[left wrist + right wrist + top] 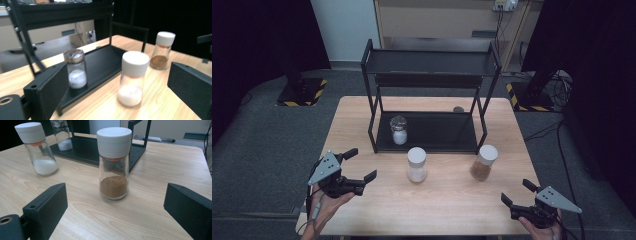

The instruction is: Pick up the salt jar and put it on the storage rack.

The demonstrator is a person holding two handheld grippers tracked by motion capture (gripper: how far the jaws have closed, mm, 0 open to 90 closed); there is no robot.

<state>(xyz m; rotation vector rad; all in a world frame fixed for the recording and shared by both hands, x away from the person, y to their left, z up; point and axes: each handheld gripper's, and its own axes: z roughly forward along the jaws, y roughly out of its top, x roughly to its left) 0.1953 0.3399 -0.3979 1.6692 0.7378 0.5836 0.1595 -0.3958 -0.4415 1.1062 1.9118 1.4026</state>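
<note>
Right gripper view: brown-powder jar (114, 162) and white-powder jar (40, 148) stand capped; both grippers' jaws gape, empty.

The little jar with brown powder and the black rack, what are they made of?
The white-capped jar of brown powder looks like clear glass or hard plastic: you see the powder through its shiny wall. Its white cap looks like matte plastic. The black two-shelf rack seems to be painted metal, with thin straight bars and flat dull shelves.
</note>
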